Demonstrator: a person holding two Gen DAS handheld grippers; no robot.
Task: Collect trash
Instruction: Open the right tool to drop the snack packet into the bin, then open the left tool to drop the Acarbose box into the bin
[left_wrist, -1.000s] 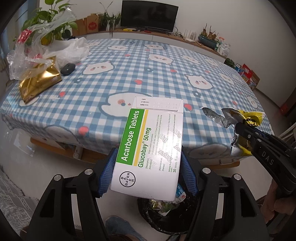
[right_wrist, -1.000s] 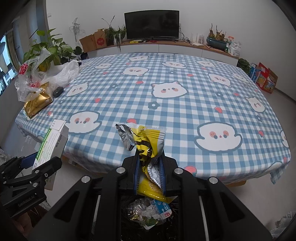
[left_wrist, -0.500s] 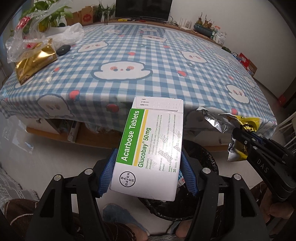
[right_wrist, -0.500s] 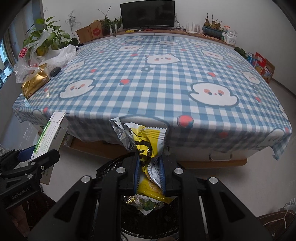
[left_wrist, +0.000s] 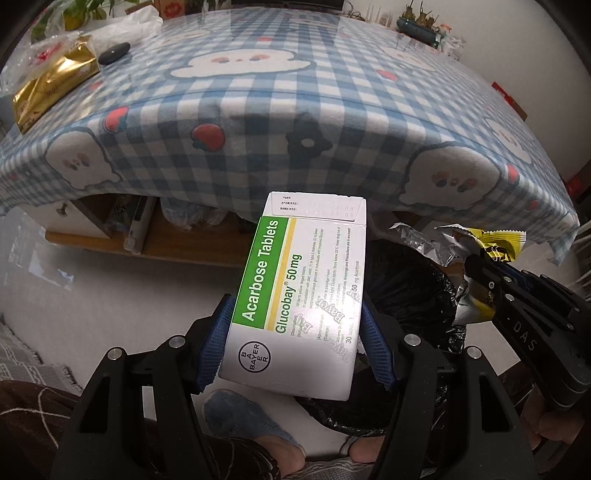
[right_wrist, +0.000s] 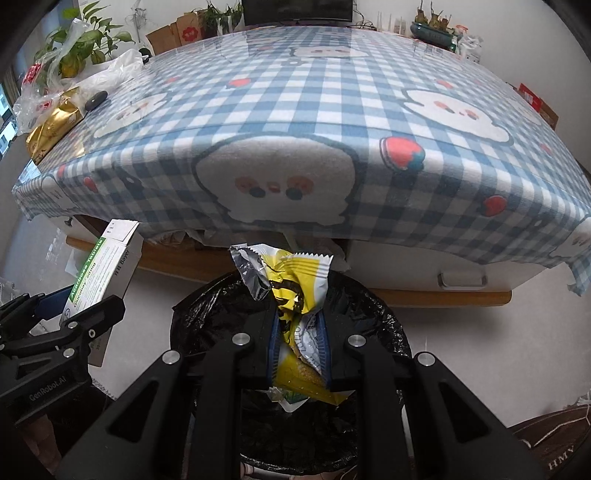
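Observation:
My left gripper is shut on a white and green tablet box, its blue pads pressed on both long sides. The same tablet box shows at the left of the right wrist view, just outside the bin's rim. My right gripper is shut on a crumpled yellow and silver snack wrapper. That wrapper appears at the right of the left wrist view. A bin lined with a black bag stands on the floor below both grippers, and the wrapper hangs over its opening. The bin lies behind and right of the box.
The table with a blue checked cloth overhangs just beyond the bin. On its far left lie a gold packet, clear plastic bags and a dark pebble-like object. A person's slippered foot and a patterned sleeve are near the bin.
Both grippers have sunk from above the table edge to below it, over the bin. The box and the wrapper stay gripped as before.

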